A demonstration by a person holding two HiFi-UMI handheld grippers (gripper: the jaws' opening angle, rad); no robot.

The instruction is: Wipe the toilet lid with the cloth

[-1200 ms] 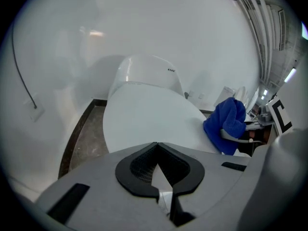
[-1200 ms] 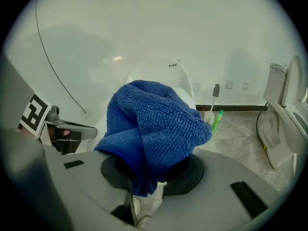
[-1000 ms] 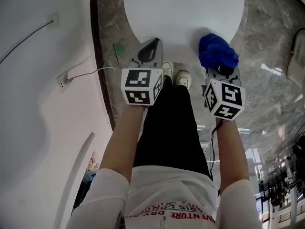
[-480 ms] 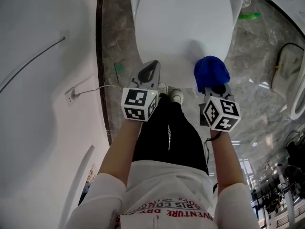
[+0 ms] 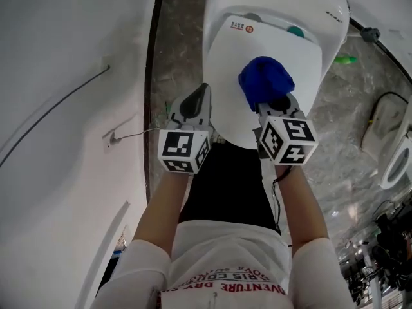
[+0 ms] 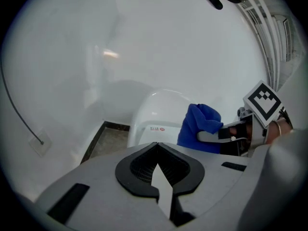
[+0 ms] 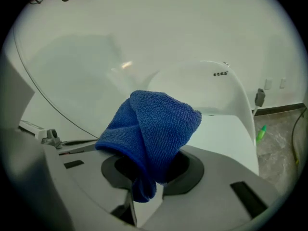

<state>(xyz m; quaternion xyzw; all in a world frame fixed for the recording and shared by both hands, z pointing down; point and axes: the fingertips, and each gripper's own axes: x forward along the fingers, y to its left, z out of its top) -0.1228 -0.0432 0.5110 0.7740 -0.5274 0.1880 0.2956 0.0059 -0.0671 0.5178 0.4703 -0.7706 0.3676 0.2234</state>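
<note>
Toilet lid [image 5: 228, 63] is shut and white, a long oval; in the head view its long axis runs from the person's legs up and a bit to the right toward the tank, with the narrow rounded end nearest the person; there's a small red-and-dark label [image 5: 239, 26] at the far end. The cloth [image 5: 265, 81] is over the middle of the lid, bunched into a deep blue terry lump with its folds pointing away from the person; can't tell whether it's actually pressing on the surface.

Right gripper [image 5: 275, 102] is clamped on the cloth – its own view shows the jaws pinching a tail of cloth [image 7: 154, 124] while the rest flops forward over the pads. Left gripper [image 5: 201, 95] is beside the lid's left edge, jaws drawn together with nothing between them.

Only the left gripper view gets a side look at the right gripper [image 6: 226, 134] and the cloth [image 6: 198, 126]; only the right gripper view and head view catch the green thing [image 7: 260, 133] on the marble floor [image 5: 174, 56].
</note>
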